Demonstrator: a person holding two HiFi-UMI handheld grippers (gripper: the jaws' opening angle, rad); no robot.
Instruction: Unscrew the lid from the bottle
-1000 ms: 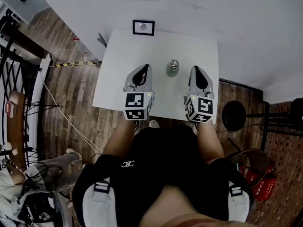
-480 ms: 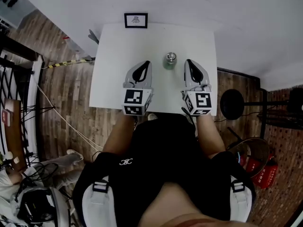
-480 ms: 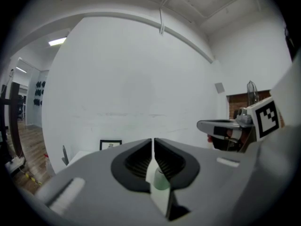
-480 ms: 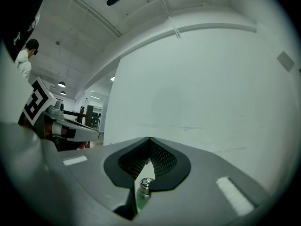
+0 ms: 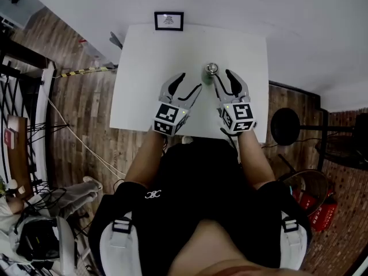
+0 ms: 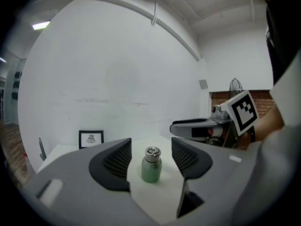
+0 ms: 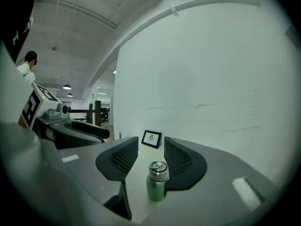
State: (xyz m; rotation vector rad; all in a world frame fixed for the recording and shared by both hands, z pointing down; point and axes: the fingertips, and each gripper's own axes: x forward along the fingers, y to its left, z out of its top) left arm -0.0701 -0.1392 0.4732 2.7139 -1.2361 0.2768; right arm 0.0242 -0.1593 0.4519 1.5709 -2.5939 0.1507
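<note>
A small green bottle (image 5: pixel 210 78) with a silver lid (image 5: pixel 211 69) stands upright on the white table (image 5: pixel 149 56). My left gripper (image 5: pixel 190 83) angles in from its left, jaws opening; in the left gripper view the bottle (image 6: pixel 151 165) stands ahead in the gap, clear of both pads (image 6: pixel 117 160). My right gripper (image 5: pixel 223 78) comes in from the right, jaws also opening. In the right gripper view the bottle (image 7: pixel 157 182) sits between the jaws, close to the right-hand pad (image 7: pixel 178 160), with a gap on its left. Neither gripper presses on it.
A small framed picture (image 5: pixel 168 20) stands at the table's far edge against the white wall. A black round base (image 5: pixel 286 126) sits on the wooden floor right of the table. The table's near edge runs just behind both grippers.
Both grippers have moved forward and turned inward towards the bottle. Their jaws, shut in the earlier frames, now stand apart on either side of it.
</note>
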